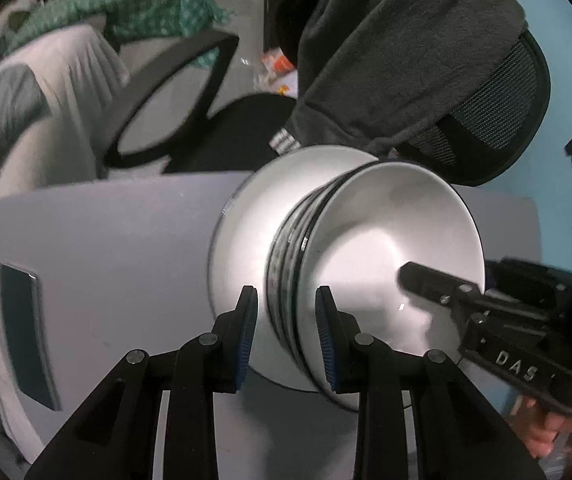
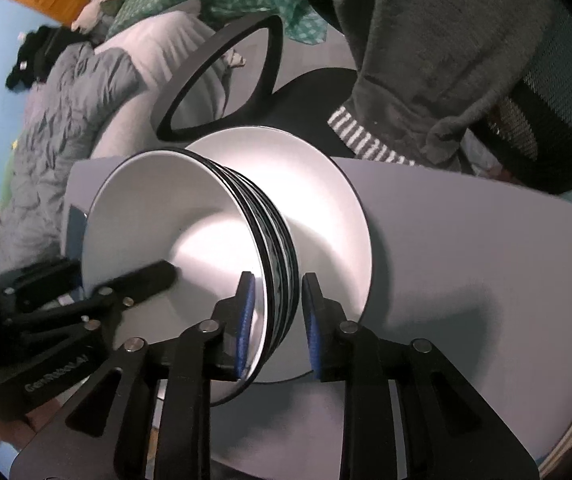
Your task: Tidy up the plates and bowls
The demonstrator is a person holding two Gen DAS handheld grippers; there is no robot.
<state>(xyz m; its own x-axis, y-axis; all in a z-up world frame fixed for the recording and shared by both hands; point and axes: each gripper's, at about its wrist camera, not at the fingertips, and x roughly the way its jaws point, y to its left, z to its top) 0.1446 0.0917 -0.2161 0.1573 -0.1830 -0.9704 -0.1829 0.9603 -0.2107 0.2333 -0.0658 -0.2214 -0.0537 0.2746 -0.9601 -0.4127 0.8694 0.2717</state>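
Note:
A stack of white bowls with dark patterned outsides [image 1: 386, 256] stands on a white plate [image 1: 242, 248] on the grey table; both views are rolled sideways. My left gripper [image 1: 286, 336] straddles the rims of the bowl stack from one side, its blue pads [image 1: 248, 332] apart from the rims. My right gripper [image 2: 276, 324] straddles the rims of the same stack [image 2: 190, 248] from the opposite side, above the plate [image 2: 326, 216]. Each gripper shows in the other's view: the right one [image 1: 438, 288] and the left one [image 2: 138, 280], each with a finger inside the top bowl.
The grey table [image 1: 126, 248] carries a dark phone-like slab [image 1: 26, 336] near one edge. A black office chair [image 1: 222, 132] with a grey garment [image 1: 406, 60] over its back stands beyond the table. A bed with grey bedding [image 2: 70, 120] lies behind.

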